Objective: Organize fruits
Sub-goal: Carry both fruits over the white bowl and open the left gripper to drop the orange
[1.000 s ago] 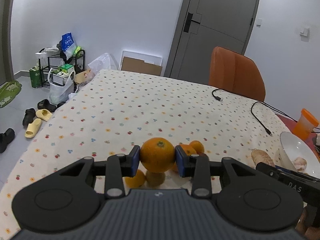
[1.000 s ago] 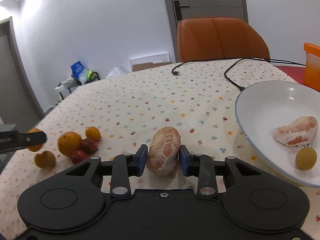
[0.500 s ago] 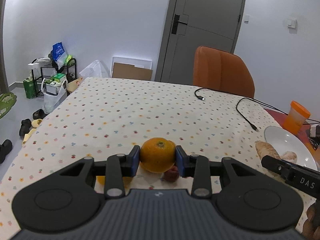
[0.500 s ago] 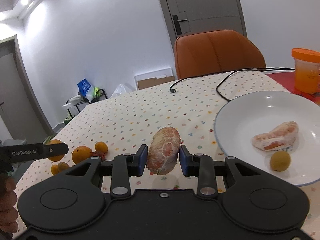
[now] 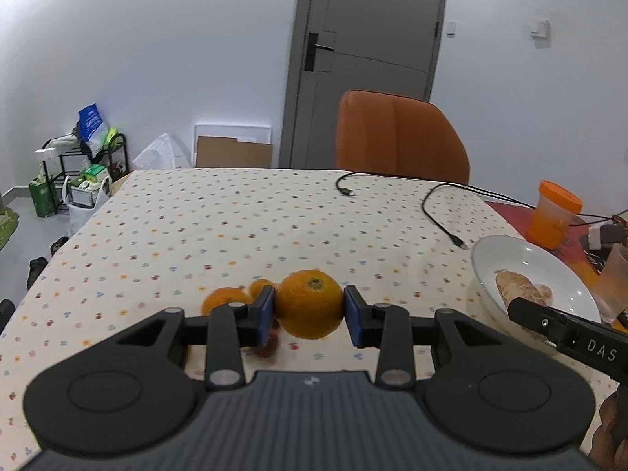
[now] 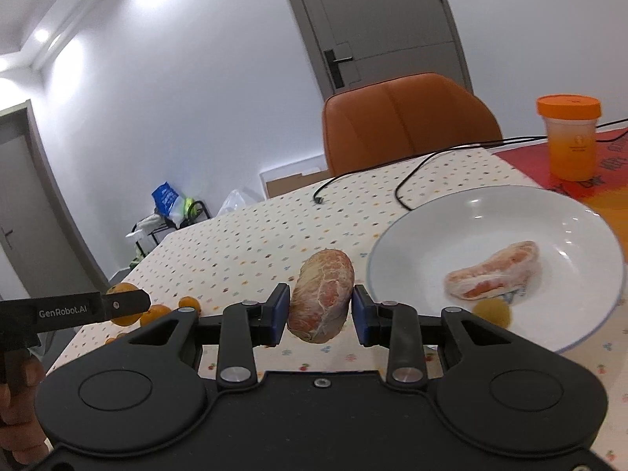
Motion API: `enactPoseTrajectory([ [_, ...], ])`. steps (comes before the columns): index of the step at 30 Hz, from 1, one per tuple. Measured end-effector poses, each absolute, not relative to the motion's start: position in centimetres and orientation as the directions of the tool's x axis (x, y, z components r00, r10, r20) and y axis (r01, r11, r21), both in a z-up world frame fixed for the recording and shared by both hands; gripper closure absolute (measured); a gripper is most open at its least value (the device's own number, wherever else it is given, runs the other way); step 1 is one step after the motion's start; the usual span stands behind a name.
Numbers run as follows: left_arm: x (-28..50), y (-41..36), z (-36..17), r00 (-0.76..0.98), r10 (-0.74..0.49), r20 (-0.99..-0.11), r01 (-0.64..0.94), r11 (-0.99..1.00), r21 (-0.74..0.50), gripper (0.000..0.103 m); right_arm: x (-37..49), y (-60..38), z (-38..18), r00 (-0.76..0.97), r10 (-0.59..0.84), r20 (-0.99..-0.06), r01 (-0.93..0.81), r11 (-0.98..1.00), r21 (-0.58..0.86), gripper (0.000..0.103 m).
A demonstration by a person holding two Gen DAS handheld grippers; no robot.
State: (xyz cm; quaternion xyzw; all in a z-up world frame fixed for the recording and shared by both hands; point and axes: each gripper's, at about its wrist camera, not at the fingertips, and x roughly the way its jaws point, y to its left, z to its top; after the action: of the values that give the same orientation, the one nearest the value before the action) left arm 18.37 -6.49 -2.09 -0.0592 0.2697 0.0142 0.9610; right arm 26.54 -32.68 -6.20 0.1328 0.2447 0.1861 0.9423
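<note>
The right hand-held gripper (image 6: 320, 310) is pinching a peeled pomelo segment (image 6: 322, 294), which hangs clear above the counter (image 6: 243, 243) with its long axis running nearly upright between the pads, tipped a little toward 1 o'clock. The white plate (image 6: 412, 235) lies at about 2 o'clock from that segment, just beside it, and already carries 1 other pomelo piece (image 6: 494, 274) and 1 small yellow fruit (image 6: 492, 310).

The left hand-held gripper (image 5: 310, 310) is pinching an orange (image 5: 310, 304), stem end up. From it the plate (image 5: 486, 259) sits out at 3 o'clock, well apart. More oranges (image 5: 223, 300) lie on the cloth just behind its left pad, with something small and red (image 5: 267, 347) below.

So the right side is the nearer to the plate; I'd guess its segment goes in with a short swing, the orange with a longer reach.
</note>
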Motion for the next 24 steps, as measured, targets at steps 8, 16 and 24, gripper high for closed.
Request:
enactPoseTrajectory([
  [8,18.9,-9.5,-2.2,0.85,-0.037,-0.525,-0.012,0.996,-0.09,0.067,26.0,-35.5,-6.5,0.832,0.383,-0.402,-0.243,0.902,0.357,0.071],
  [16,19.7,-12.5,-2.3,0.845,-0.07,-0.53,0.037,0.997,-0.073,0.067,26.0,-38.2,-6.9,0.848,0.349,-0.398,-0.199,0.907,0.371,0.071],
  [24,20.8,-15.9,-2.5,0.839,-0.113,-0.533,0.094,0.994,-0.063,0.067,25.7,-41.1,-7.0,0.865,0.311,-0.394,-0.154,0.911,0.383,0.071],
])
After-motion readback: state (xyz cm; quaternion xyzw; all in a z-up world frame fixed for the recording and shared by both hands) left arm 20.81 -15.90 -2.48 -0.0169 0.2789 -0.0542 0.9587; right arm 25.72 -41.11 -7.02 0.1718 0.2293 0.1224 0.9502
